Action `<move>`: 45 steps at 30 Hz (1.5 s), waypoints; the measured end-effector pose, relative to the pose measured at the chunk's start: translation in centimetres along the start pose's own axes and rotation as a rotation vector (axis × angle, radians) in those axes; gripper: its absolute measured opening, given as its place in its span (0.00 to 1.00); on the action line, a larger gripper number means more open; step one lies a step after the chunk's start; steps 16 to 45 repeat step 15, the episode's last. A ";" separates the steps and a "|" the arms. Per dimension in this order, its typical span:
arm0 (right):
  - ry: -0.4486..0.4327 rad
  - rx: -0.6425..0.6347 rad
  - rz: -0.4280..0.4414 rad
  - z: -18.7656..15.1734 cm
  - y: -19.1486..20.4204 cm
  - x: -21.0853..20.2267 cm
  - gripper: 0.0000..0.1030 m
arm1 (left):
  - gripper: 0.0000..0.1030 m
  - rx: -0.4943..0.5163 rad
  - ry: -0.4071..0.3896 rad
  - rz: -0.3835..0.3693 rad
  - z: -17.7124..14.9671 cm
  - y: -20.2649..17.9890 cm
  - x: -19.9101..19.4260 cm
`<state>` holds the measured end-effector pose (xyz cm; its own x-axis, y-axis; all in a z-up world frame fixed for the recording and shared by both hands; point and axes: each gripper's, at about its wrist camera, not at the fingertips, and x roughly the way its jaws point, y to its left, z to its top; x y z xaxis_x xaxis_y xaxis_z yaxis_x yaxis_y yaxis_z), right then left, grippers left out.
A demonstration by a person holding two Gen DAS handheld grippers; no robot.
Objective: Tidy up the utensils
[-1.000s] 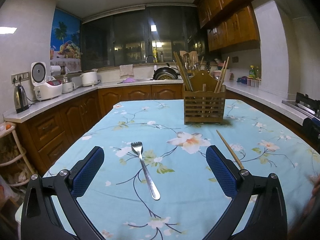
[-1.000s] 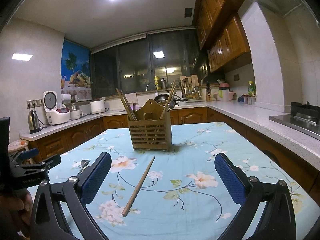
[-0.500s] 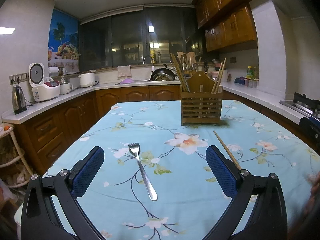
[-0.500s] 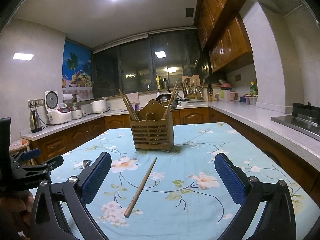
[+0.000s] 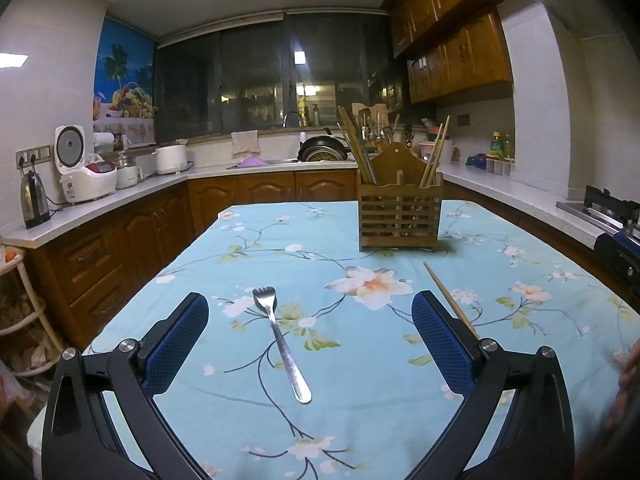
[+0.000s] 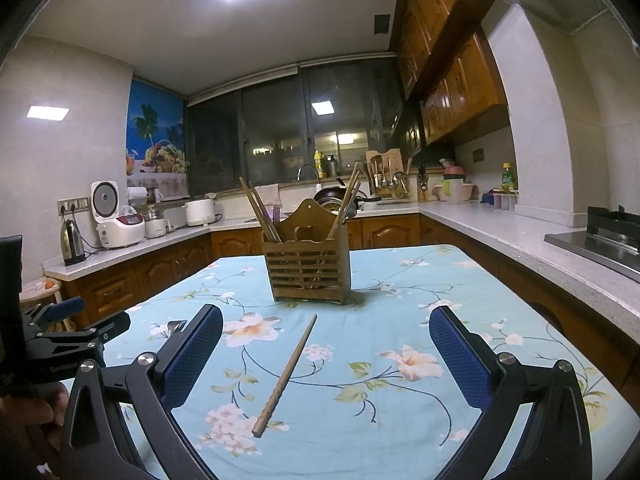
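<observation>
A metal fork [image 5: 282, 342] lies on the floral tablecloth [image 5: 360, 360], tines away from me, between the wide-open fingers of my left gripper [image 5: 310, 316], which is empty. A wooden chopstick [image 6: 287, 372] lies on the cloth between the wide-open fingers of my right gripper [image 6: 326, 322], also empty; it also shows in the left wrist view [image 5: 450, 300]. A slatted wooden utensil holder [image 5: 400, 212] with several chopsticks stands farther back on the table; it also shows in the right wrist view [image 6: 307, 266]. The left gripper shows at the left edge of the right wrist view [image 6: 64, 332].
Kitchen counters with wooden cabinets run around the table. A kettle [image 5: 34, 200] and rice cooker [image 5: 86, 172] stand on the left counter. A pan [image 5: 322, 150] sits by the sink. A stove [image 5: 612, 216] is at the right. A small rack [image 5: 20, 312] stands left.
Both grippers have drifted slightly; the fork and holder sit a little further left in the left view, and the chopstick slightly higher and further right in the right view. Nothing was grasped.
</observation>
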<state>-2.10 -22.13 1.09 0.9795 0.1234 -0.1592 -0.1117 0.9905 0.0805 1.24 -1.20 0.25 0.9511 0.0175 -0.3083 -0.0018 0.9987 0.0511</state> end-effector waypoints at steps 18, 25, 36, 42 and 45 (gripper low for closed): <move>0.082 0.010 0.029 0.4 -0.2 2.4 1.00 | 1.00 -0.030 0.049 -0.044 0.7 0.3 1.3; 0.082 0.010 0.029 0.4 -0.2 2.4 1.00 | 1.00 -0.030 0.049 -0.044 0.7 0.3 1.3; 0.082 0.010 0.029 0.4 -0.2 2.4 1.00 | 1.00 -0.030 0.049 -0.044 0.7 0.3 1.3; 0.082 0.010 0.029 0.4 -0.2 2.4 1.00 | 1.00 -0.030 0.049 -0.044 0.7 0.3 1.3; 0.082 0.010 0.029 0.4 -0.2 2.4 1.00 | 1.00 -0.030 0.049 -0.044 0.7 0.3 1.3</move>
